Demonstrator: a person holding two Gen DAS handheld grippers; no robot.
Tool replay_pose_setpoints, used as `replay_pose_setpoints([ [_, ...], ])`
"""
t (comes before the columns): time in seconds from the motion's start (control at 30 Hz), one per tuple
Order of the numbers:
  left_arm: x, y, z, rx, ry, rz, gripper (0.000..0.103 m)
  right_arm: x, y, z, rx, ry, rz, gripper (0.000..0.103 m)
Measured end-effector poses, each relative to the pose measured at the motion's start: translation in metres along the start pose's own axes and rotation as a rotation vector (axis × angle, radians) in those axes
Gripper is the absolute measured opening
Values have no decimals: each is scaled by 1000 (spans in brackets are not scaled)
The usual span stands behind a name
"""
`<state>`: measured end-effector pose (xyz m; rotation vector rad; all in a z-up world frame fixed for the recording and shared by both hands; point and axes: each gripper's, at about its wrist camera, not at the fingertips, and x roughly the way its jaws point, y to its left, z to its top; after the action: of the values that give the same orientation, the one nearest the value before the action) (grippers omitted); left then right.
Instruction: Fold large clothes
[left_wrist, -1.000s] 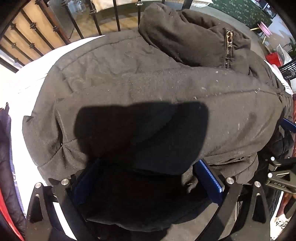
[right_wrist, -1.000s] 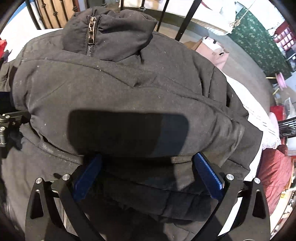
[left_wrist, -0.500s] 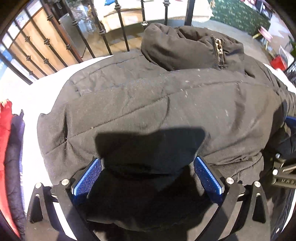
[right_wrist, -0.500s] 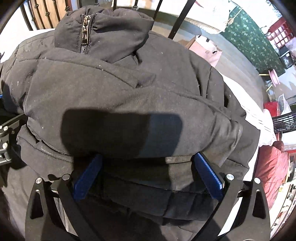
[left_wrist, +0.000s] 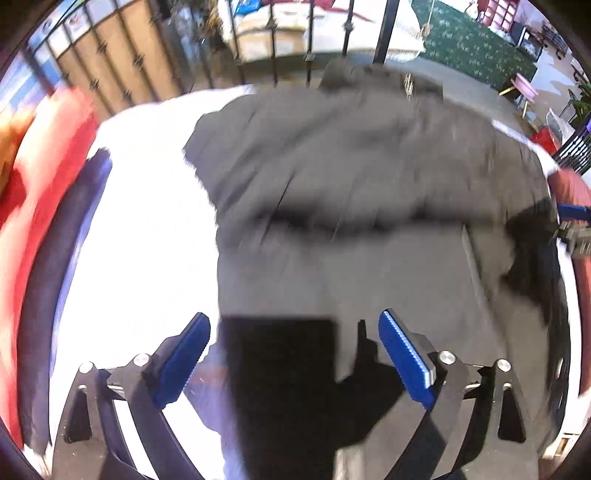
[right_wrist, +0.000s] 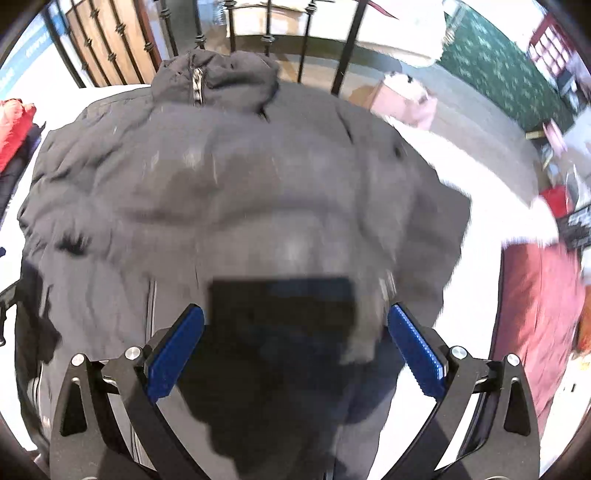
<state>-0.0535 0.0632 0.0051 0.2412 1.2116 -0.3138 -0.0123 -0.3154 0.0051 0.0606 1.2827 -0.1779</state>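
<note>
Black puffy coat (left_wrist: 369, 192) lying in the middle of a bright white bed (left_wrist: 147, 229), collar and zipper (right_wrist: 195, 86) at the far end by the black iron rail (right_wrist: 343, 51). Folded over on itself, with a thick fold running across the middle. Blurry in both views.

Left tongs (left_wrist: 295, 354) spread wide, gripping nothing, above the near left part of the coat, left finger (left_wrist: 181, 363) over the white bed. Right tongs (right_wrist: 295, 347) spread wide too, gripping nothing, above the near part of the coat. Square dark shadows on the cloth between the blue fingers.

Red cloth (left_wrist: 48, 147) and dark blue cloth (left_wrist: 70, 229) piled on the far left side of the bed. Red blanket (right_wrist: 535, 314) on the right side. Past the rail: wooden slats (left_wrist: 99, 62), a grey floor (right_wrist: 480, 122), a green rug with small flowers (left_wrist: 469, 40) far right, and a small pink stool (left_wrist: 524, 83).
</note>
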Motion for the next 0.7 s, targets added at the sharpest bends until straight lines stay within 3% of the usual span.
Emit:
replay_pose_setpoints([
  [0.07, -4, 18, -31, -16, 48, 4, 76, -3, -15, -32, 51, 26, 24, 98],
  [0.27, -32, 66, -115, -179, 111, -91, 75, -12, -52, -122, 188, 105, 141, 98],
  [0.4, -41, 72, -149, -269, 131, -202, 73, -7, -71, -181, 280, 215, 263, 98],
  [0.57, -39, 48, -167, -210, 180, -294, 67, 0, -86, -231, 388, 289, 357, 98],
  [0.7, -32, 30, -177, -138, 220, -316, 65, 5, -89, -261, 441, 317, 411, 89],
])
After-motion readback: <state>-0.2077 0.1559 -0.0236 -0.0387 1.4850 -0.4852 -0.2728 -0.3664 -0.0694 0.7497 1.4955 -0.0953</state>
